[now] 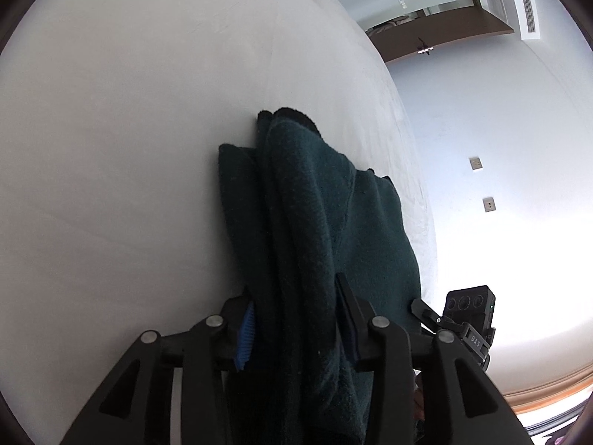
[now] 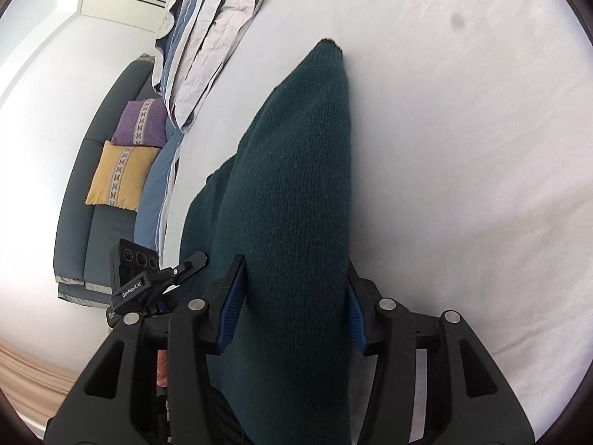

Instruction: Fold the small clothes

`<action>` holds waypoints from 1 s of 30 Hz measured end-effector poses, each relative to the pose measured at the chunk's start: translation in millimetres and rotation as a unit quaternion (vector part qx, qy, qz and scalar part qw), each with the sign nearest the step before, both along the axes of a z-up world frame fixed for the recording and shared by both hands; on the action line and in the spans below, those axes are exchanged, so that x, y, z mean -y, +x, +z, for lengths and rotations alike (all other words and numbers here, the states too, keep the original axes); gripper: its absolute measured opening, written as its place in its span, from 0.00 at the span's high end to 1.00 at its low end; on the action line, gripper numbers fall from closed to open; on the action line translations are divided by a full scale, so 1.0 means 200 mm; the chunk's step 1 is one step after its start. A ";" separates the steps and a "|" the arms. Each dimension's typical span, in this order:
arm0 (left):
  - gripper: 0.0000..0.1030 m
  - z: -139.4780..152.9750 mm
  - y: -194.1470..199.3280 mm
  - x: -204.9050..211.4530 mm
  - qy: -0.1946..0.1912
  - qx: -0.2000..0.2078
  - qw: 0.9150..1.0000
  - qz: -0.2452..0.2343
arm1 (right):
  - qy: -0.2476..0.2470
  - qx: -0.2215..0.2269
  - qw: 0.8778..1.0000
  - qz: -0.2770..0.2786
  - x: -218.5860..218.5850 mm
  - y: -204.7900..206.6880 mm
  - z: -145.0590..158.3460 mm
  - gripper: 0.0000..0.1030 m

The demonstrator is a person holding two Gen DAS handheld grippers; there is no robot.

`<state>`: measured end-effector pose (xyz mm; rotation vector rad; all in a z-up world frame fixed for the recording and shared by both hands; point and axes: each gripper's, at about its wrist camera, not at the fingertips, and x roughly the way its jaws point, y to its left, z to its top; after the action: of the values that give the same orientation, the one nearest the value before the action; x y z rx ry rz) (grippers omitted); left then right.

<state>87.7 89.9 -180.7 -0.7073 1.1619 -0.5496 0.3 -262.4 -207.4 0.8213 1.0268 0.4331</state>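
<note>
A dark green knitted garment (image 1: pixel 318 222) is bunched in thick folds and hangs over the white bed sheet (image 1: pixel 129 129). My left gripper (image 1: pixel 292 319) is shut on one end of it, the cloth filling the space between the blue-padded fingers (image 1: pixel 244 337). In the right wrist view the same garment (image 2: pixel 296 185) stretches away to a point over the sheet. My right gripper (image 2: pixel 296 296) is shut on its near end, fingers (image 2: pixel 231 307) pressing both sides. Each gripper shows at the edge of the other's view: the right one (image 1: pixel 470 319) and the left one (image 2: pixel 141 285).
Folded pale bedding (image 2: pixel 211 44) lies at the far side of the bed sheet (image 2: pixel 463 148). A grey sofa (image 2: pixel 81 200) with a purple cushion (image 2: pixel 141 122) and a yellow cushion (image 2: pixel 118 174) stands beside the bed. A white wall with sockets (image 1: pixel 481 181) is to the right.
</note>
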 end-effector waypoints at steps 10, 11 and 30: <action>0.54 0.43 -0.15 0.16 0.089 0.134 0.987 -0.017 | -0.010 0.010 1.000 -0.010 0.17 -0.06 0.08 0.54; 0.52 0.42 -0.17 0.16 0.093 0.140 0.985 -0.030 | -0.014 0.009 1.000 -0.008 0.18 -0.06 0.08 0.54; 0.69 0.09 -0.19 0.25 0.134 0.129 0.981 -0.061 | -0.072 0.033 0.996 -0.028 0.11 -0.11 0.06 0.52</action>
<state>49.7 39.3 -163.0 -0.3237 1.0144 -0.5579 -21.0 -284.3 -195.8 0.7015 0.9596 0.3322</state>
